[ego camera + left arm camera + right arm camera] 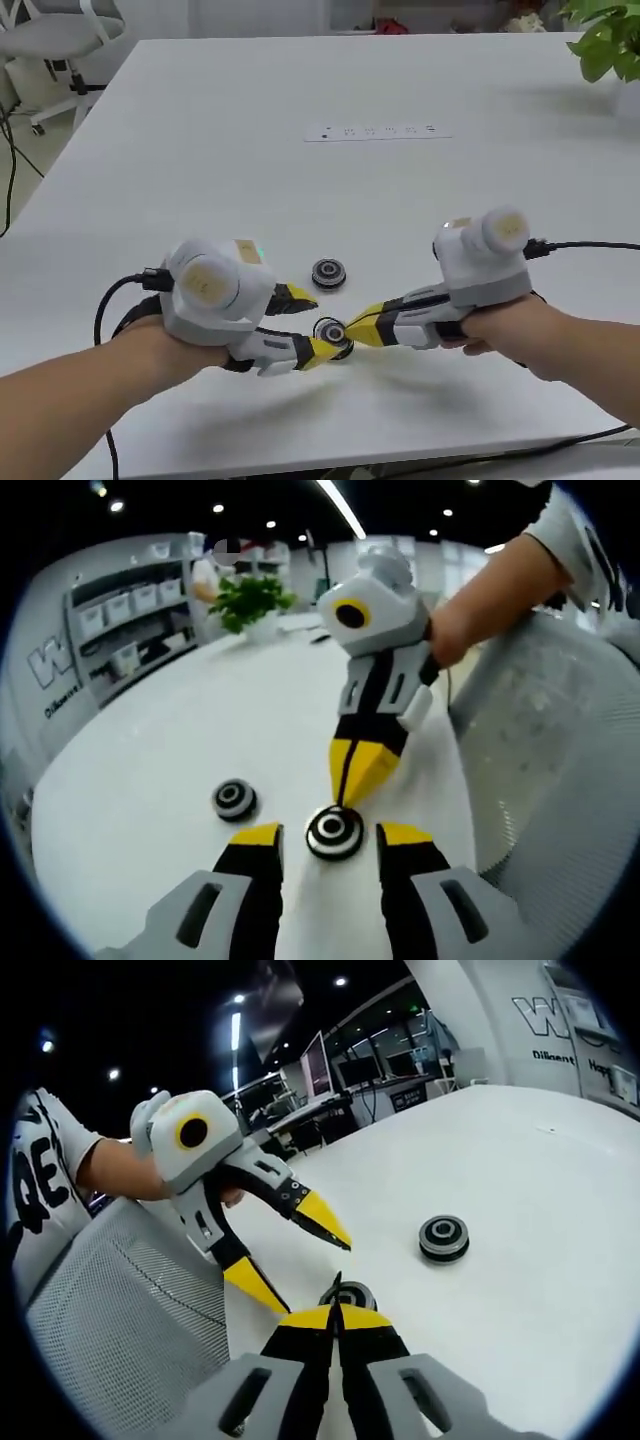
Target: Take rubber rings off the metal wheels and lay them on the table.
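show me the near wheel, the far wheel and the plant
near wheel (331,334): head view, on its hub
far wheel (329,273): head view, on its centre
plant (603,45): head view, on a leaf at the top right

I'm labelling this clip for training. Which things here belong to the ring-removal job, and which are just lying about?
Job: near wheel, between the jaws of the open left gripper; shut right gripper at its rim; far wheel, untouched.
Lying about: potted plant, socket strip, office chair.
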